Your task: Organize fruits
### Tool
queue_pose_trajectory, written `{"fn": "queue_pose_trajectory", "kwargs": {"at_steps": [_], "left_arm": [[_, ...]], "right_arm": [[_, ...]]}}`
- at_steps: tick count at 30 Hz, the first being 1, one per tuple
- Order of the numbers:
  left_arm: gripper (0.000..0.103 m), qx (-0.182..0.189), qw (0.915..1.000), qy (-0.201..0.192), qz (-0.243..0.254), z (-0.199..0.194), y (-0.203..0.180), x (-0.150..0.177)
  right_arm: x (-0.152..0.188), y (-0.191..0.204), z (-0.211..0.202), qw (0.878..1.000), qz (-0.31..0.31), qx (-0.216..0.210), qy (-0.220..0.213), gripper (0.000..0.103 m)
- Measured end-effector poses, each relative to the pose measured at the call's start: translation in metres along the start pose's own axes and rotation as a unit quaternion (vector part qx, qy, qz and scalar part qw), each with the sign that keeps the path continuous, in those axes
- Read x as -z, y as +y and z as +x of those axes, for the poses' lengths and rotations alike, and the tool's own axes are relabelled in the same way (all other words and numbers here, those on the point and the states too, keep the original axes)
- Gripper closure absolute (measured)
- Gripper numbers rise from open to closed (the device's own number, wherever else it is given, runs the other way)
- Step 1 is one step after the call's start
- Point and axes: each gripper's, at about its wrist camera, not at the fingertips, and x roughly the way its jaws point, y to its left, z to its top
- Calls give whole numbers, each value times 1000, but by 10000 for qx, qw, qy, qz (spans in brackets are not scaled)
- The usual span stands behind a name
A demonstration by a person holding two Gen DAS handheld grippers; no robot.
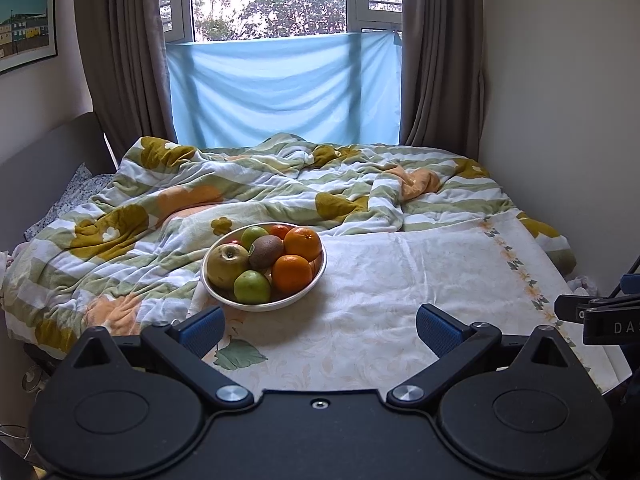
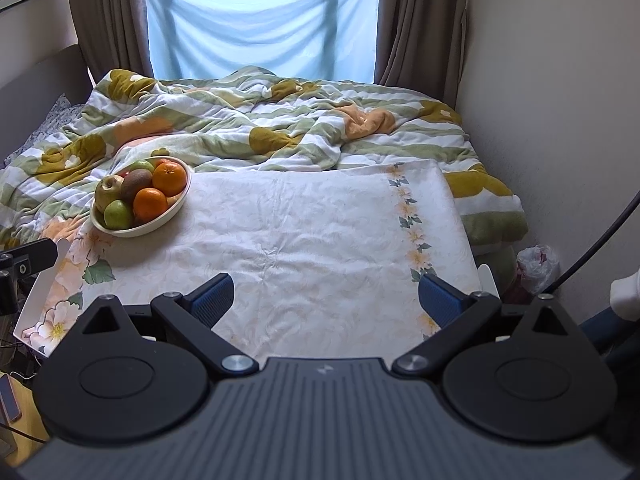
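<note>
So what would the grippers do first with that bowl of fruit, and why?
Probably ease the left gripper forward toward the bowl: its jaws are open and empty, the bowl sits just ahead, and the green apple lies nearest.

Daylit window [image 1: 272, 0], brown curtains [image 1: 120, 52], rumpled bed [image 1: 280, 184].

Right gripper [image 2: 326, 300]: I see both blue pads spread wide, holding nothing.
Bowl [image 2: 160, 222]: oranges, kiwi, apples piled inside, far-left on the floral tablecloth [image 2: 300, 232].
</note>
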Motion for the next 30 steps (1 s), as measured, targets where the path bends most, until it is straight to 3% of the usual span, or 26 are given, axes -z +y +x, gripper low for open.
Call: {"fn": "queue_pose_trajectory", "kwargs": {"at_steps": [24, 30], "left_arm": [[0, 9, 10000, 75, -30, 3, 4, 0], [0, -238, 9997, -31, 41, 1, -1, -1]], "right_arm": [[1, 3, 5, 10000, 20, -37, 67, 0], [1, 4, 5, 10000, 23, -46, 76, 0]]}}
